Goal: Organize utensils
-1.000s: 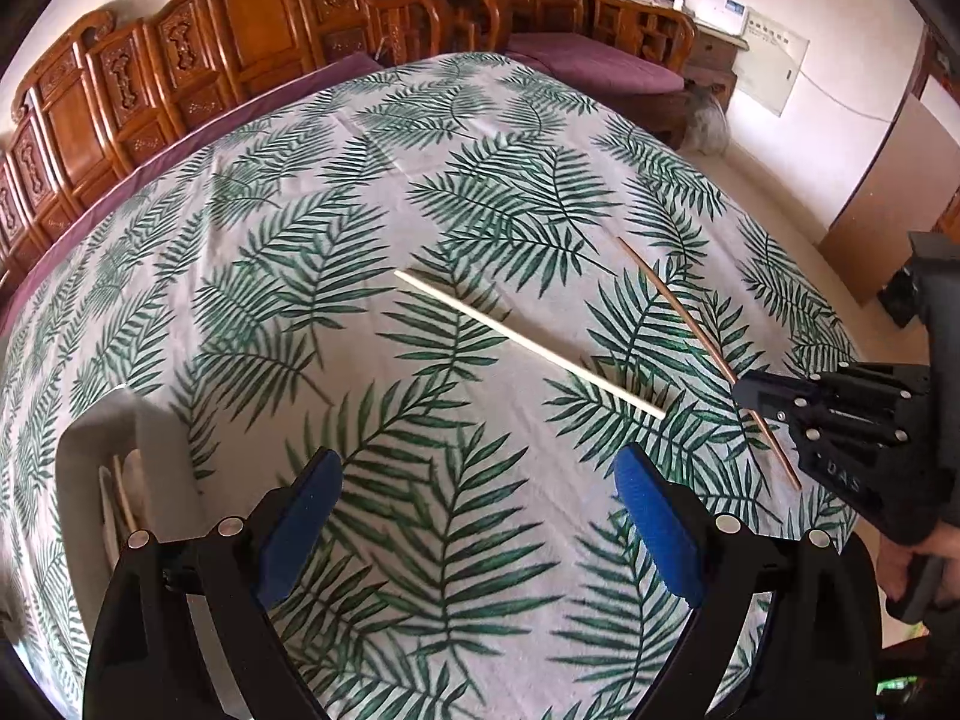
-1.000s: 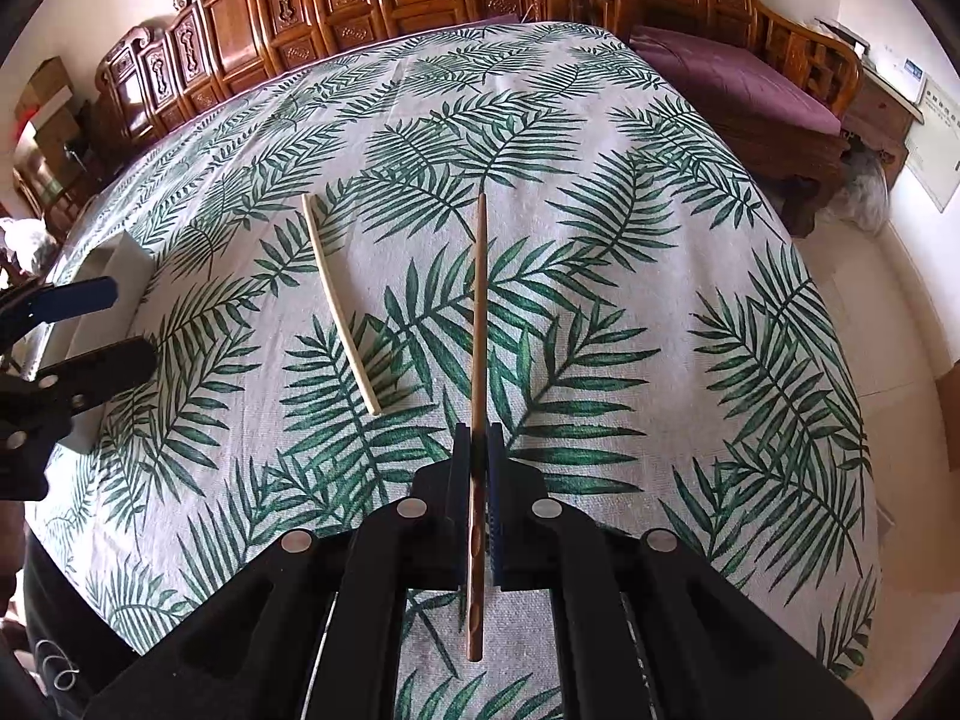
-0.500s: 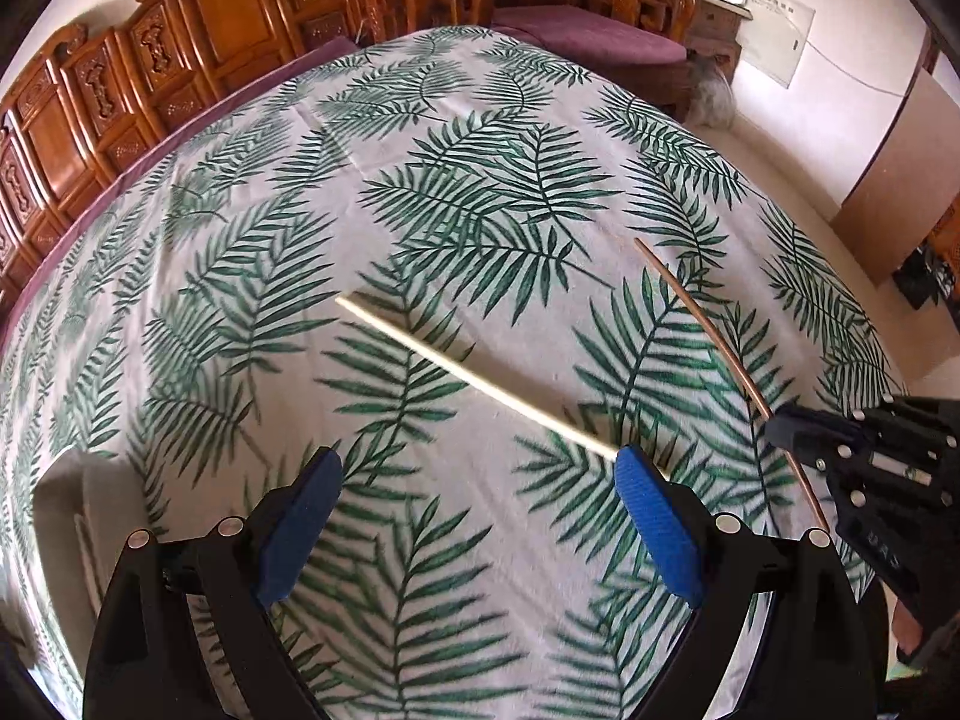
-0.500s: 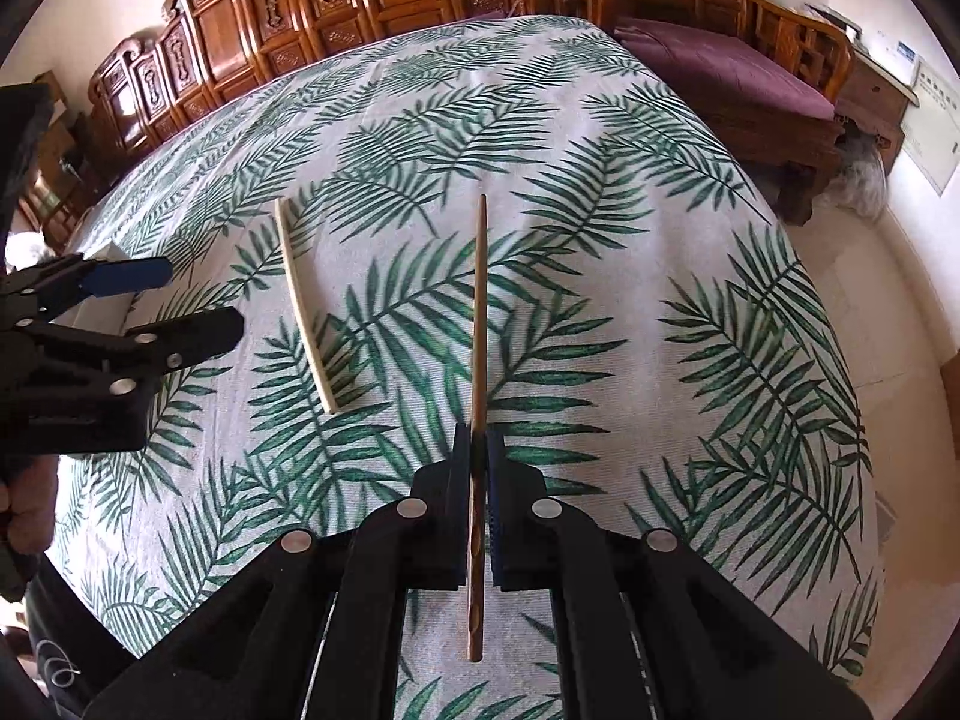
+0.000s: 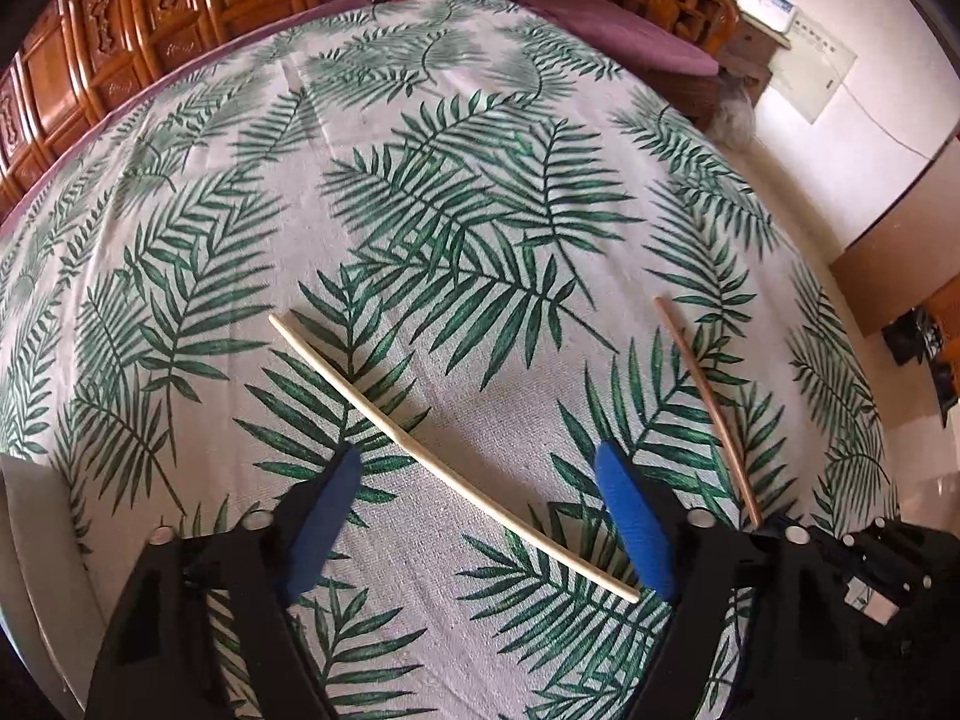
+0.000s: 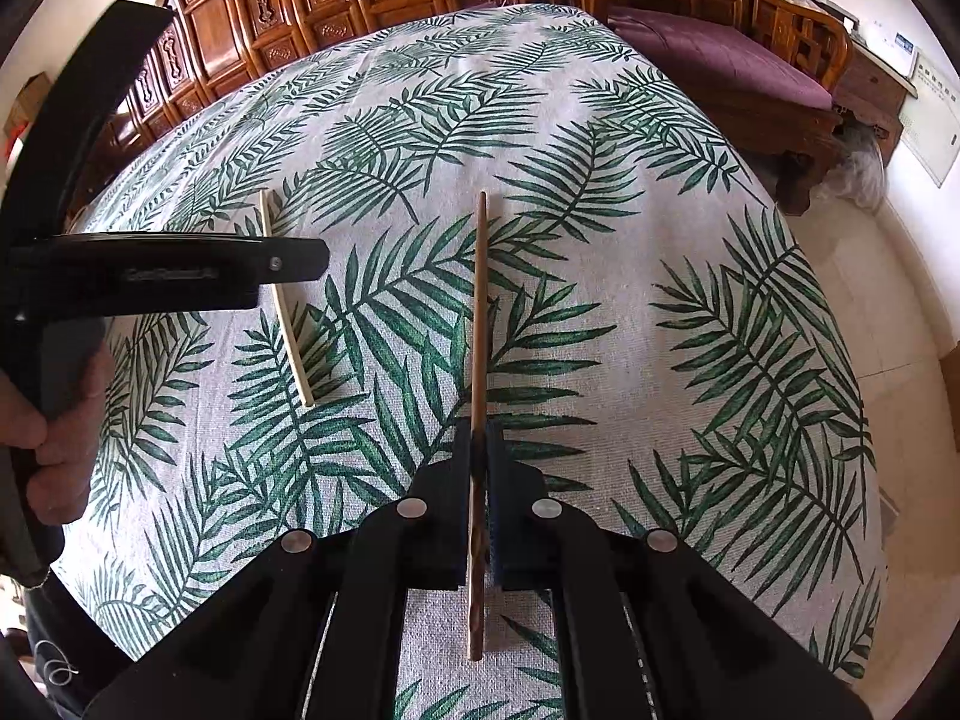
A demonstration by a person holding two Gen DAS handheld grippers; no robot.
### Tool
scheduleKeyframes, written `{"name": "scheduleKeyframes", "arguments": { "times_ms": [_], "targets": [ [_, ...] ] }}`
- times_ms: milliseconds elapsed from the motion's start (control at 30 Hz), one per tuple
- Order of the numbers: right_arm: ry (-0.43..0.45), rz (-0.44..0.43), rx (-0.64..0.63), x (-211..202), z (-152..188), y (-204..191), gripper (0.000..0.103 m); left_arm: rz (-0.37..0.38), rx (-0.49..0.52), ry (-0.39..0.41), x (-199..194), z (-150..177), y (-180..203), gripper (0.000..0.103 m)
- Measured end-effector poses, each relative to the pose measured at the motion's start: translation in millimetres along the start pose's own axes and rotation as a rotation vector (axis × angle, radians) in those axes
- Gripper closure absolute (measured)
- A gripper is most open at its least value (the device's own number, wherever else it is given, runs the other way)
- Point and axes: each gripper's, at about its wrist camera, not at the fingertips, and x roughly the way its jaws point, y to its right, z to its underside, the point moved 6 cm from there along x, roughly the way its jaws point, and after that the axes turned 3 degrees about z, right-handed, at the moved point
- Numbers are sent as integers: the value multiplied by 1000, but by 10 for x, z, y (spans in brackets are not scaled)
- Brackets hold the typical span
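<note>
Chopsticks are the things to tidy here. The pale chopstick [image 5: 444, 468] lies flat on the bench [image 5: 420, 210], near its front edge, running diagonally between the spread jaws of the left gripper [image 5: 480, 528], which have just been narrowing with nothing pressed yet. The brown chopstick [image 6: 480, 312] is pinched near its thick end by the right gripper [image 6: 478, 480], jaws pressed tight on it, its tip reaching toward the bench's middle. Both sticks look light, stiff and thin, likely to roll or pivot; taking the pale one near its middle seems safest. A leaf-print cloth covers the bench, soft enough to give slightly. Carved wooden chairs [image 6: 312, 18] and a purple cushion [image 6: 720, 60] stand beyond the far edge.
</note>
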Motion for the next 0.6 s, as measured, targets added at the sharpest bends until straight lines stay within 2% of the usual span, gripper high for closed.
{"name": "scheduleKeyframes", "arguments": {
  "times_ms": [67,133,200,300,433,600],
  "targets": [
    [-1,-4,-3,1,-2,-5,97,-11,-10,-8,37,8,-12,40],
    [0,-7,-1,4,-6,5,97,-21,-11,1,38,23,-16,56],
    [6,-11,5,7,-10,14,97,-39,2,5,33,44,-16,63],
    [8,-8,0,7,-9,17,97,-57,10,-3,21,71,-36,82],
    [10,4,-14,4,-9,-1,97,-26,-13,-18,-5,133,-90,90],
    [11,10,-22,3,-3,-13,97,-44,-17,-47,-10,218,-110,90]
  ]
}}
